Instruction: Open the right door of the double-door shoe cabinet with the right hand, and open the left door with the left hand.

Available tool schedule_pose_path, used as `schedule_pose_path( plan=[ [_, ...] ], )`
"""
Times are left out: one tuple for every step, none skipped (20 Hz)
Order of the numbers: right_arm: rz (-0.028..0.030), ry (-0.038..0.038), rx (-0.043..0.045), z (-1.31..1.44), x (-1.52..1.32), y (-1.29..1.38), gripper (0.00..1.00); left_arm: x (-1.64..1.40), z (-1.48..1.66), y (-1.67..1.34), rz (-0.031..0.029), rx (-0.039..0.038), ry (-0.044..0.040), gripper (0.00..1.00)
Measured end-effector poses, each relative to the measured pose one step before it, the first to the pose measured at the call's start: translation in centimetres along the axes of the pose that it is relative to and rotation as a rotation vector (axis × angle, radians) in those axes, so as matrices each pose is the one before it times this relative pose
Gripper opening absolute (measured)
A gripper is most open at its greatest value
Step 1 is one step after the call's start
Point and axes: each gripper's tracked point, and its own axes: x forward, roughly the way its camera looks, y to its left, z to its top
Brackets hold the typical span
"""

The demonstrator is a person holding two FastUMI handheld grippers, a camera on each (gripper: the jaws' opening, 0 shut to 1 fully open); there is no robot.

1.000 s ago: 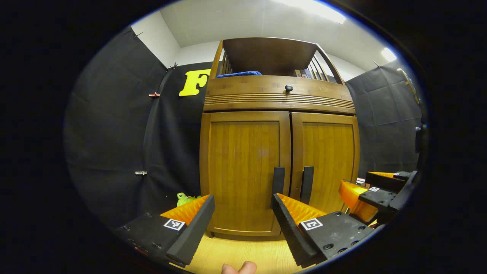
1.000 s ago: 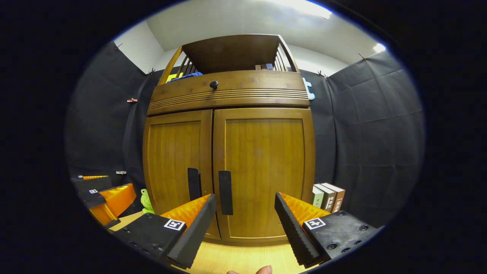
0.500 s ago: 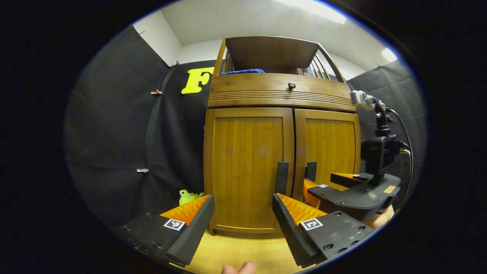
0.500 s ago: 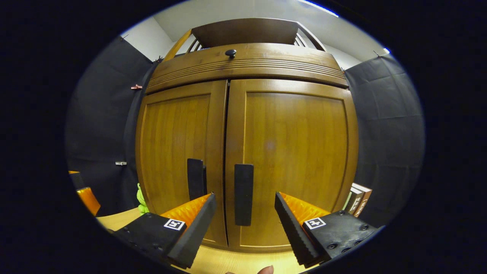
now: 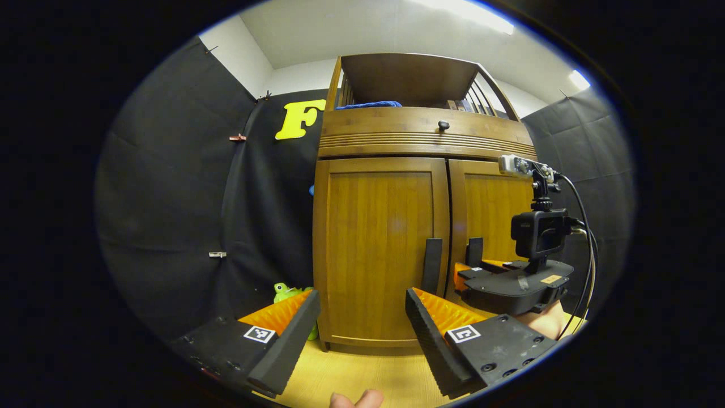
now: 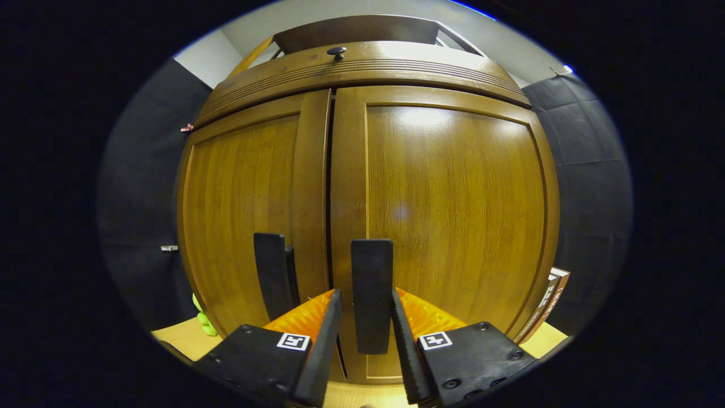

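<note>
Cabinet [image 5: 374, 249] of honey-brown wood is standing on a pale wooden floor [image 5: 362, 374] against the black cloth wall. Both doors are sitting closed, a thin dark seam running between them. Each door is a framed panel with vertical grain and is carrying a flat black upright handle beside the seam. A ribbed band with a small dark knob [image 5: 443, 125] is running above the doors, and an open railed shelf is topping the unit.

In the right gripper view, the right gripper [image 6: 365, 340] is facing the right door [image 6: 453, 215], its fingers bracketing the right handle [image 6: 371, 294] closely on both sides; whether the pads are pressing it cannot be determined. The left handle [image 6: 272, 275] is standing free on the left door [image 6: 243, 209].

In the left gripper view, the left gripper [image 5: 362, 334] is hanging back from the cabinet with its jaws spread wide, holding nothing. A green toy [image 5: 286, 293] is sitting at the cabinet's left foot.
</note>
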Motion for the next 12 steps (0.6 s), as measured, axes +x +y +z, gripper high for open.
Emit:
schedule_pose_path(
  plan=[
    [0.00363,-0.00746,0.00518,0.083,0.438,0.035,0.52,0.04,0.02,0.003,0.00434,-0.00138,0.00179,0.95],
    [-0.01573,0.00392,-0.00448,-0.222,-0.727,-0.552,0.45,0.037,-0.011,0.033,0.00485,-0.00293,0.00218,0.93],
    [0.00037,0.0004,0.00118,0.186,1.41,-0.001,0.41,0.01,0.086,0.033,0.00274,-0.00253,0.00176,0.94],
    [0.00335,0.001,-0.00879,-0.056,-0.307,0.109,0.37,0.045,0.097,0.05,0.00461,-0.00415,0.00119,0.94],
    [0.00822,-0.00408,-0.01149,0.273,-0.091,0.111,0.33,0.182,0.095,0.073,0.00221,-0.00399,0.00008,0.94],
    [0.0134,0.00644,-0.00441,-0.259,-0.073,-0.067,0.3,-0.038,0.211,-0.048,0.00043,-0.00451,-0.00159,0.94],
    [0.0129,0.00017,0.00435,-0.005,-0.36,0.043,0.25,-0.091,0.141,0.004,-0.00251,-0.00303,-0.00201,0.94],
    [0.01003,0.00833,0.0071,-0.079,-0.204,-0.055,0.25,-0.161,0.095,-0.031,-0.00043,-0.00165,-0.00189,0.94],
    [0.00813,0.00027,0.00524,0.048,-0.281,-0.006,0.25,-0.038,0.088,0.021,0.00077,-0.00017,-0.00003,0.93],
    [0.00636,0.00404,-0.00163,0.05,-0.362,0.015,0.2,-0.065,-0.057,-0.025,0.00098,-0.00037,0.00164,0.93],
    [0.00553,0.00126,-0.00334,0.13,-0.522,-0.003,0.25,-0.038,0.15,-0.044,0.00016,-0.00108,0.00053,0.94],
    [0.00826,0.00003,0.00134,0.03,-0.551,0.081,0.25,-0.062,0.092,-0.051,-0.0016,0.00035,-0.00024,0.94]
  ],
)
